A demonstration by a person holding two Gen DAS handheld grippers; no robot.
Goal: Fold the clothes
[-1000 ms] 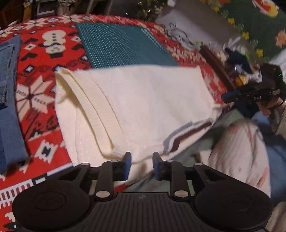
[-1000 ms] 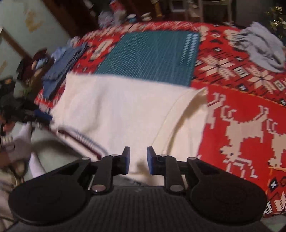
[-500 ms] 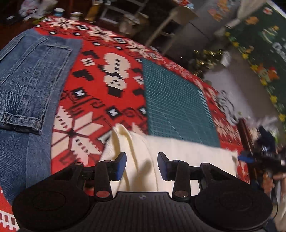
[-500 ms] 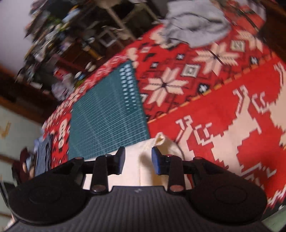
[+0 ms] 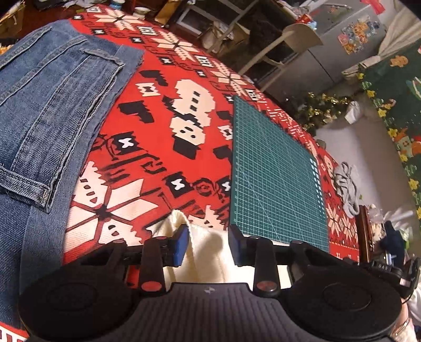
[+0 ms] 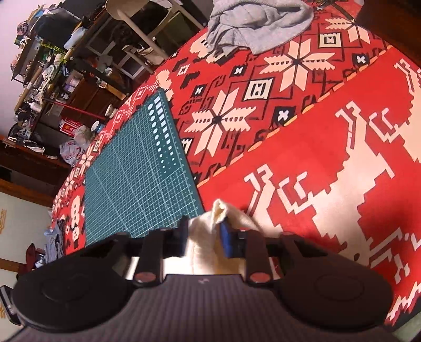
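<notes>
A cream knit sweater lies on the red patterned tablecloth, and only its corners show. In the left wrist view one corner bunches up between the blue pads of my left gripper; the jaws are closing and the cloth fills the gap. In the right wrist view another corner stands up in a peak between the pads of my right gripper, whose jaws are also closing onto it. Both grippers point steeply down at the table. The rest of the sweater is hidden under the grippers.
A green cutting mat lies just beyond the sweater. Folded blue jeans cover the left of the table. A crumpled grey garment sits at the far right. Chairs and cluttered shelves stand past the table.
Both grippers rolled and swung away from the sweater's near hem to its corners beside the mat. Their jaws widened half a second ago and have narrowed on the cloth again.
</notes>
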